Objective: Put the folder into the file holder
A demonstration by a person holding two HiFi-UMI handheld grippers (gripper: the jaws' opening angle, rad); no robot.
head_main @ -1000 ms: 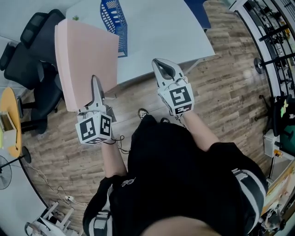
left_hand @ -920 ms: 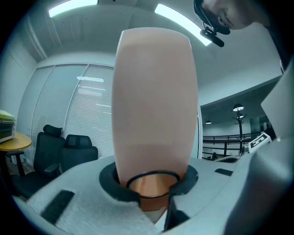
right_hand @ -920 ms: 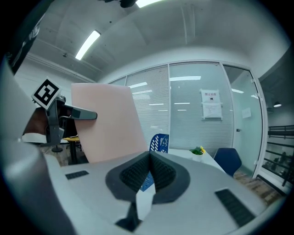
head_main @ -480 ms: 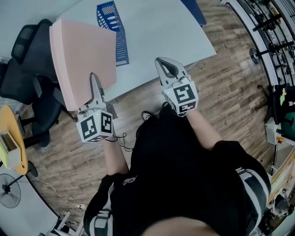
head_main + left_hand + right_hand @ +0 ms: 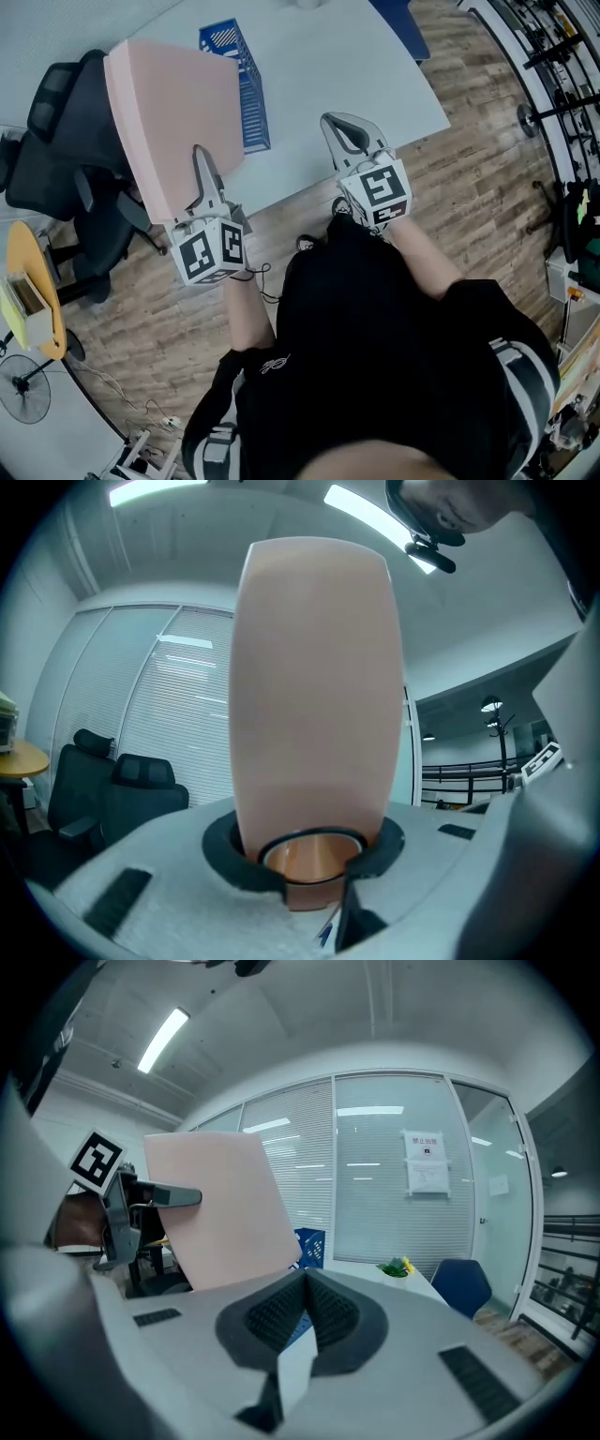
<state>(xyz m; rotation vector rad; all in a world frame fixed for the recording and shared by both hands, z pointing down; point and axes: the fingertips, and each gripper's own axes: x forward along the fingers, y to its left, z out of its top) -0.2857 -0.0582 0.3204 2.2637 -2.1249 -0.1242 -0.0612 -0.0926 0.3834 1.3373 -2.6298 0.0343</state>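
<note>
The pink folder (image 5: 173,117) is off the table, held up in the air by its lower edge. The left gripper (image 5: 201,161) has hold of it: in the left gripper view both jaws are clamped on the folder's bottom rim, and the sheet stands straight up from them and fills the middle of the picture. From the head view the folder tilts away from the person, out past the left end of the white table (image 5: 356,66). Its right edge covers part of the blue file holder (image 5: 246,84). The folder is not in the holder.

The file holder stands on the table near that end, its slatted side facing the table's near edge. In the right gripper view it shows just behind the folder's lower corner.

The right gripper (image 5: 342,127) is over the near edge of the table, to the right of the file holder and well apart from the folder. Its jaws are closed flat against each other with nothing between them.

Two black office chairs (image 5: 66,131) stand beyond the folder on the left, on the wooden floor (image 5: 469,187). A small yellow round table (image 5: 28,272) is at the far left edge. A blue chair (image 5: 464,1288) stands past the far end of the white table.
</note>
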